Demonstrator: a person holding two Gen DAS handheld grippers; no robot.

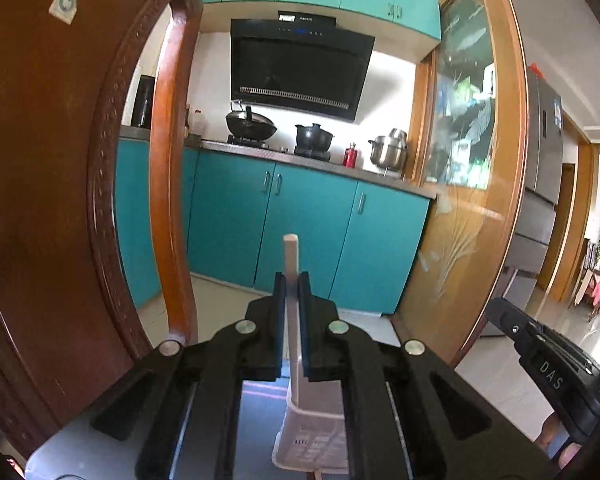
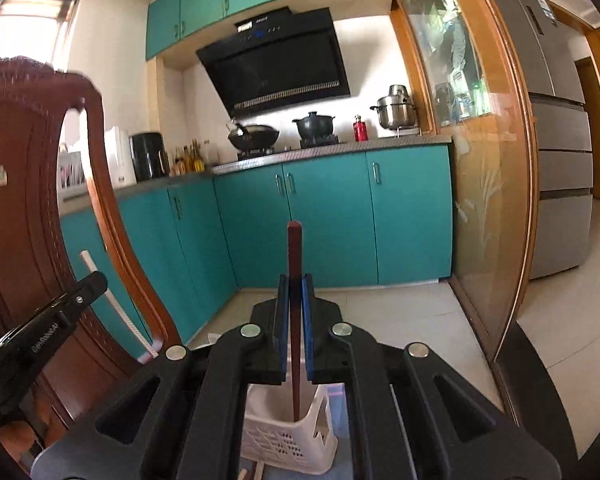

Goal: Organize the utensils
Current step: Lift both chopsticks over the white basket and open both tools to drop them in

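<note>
Chopsticks pinched, one per tool: left tool [image 1: 292,280] clamps the white chopstick [image 1: 291,256], right tool [image 2: 295,280] the dark red chopstick [image 2: 294,248], both above the white basket [image 2: 284,444]; lower each upright, tip inside the rim, before releasing.

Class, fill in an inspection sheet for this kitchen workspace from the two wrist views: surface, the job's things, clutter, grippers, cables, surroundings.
Surface: grey-blue tabletop, only a strip visible beneath the grippers.
Job's things: white perforated plastic utensil basket; white plastic chopstick; dark red wooden chopstick, its lower end inside the basket.
Clutter: nothing seen.
Grippers: left gripper shut on the white chopstick; right gripper shut on the red chopstick.
Cables: nothing seen.
Surroundings: carved brown wooden chair back close on the left; teal kitchen cabinets; black range hood; black wok on the stove; steel pot; grey refrigerator.
</note>
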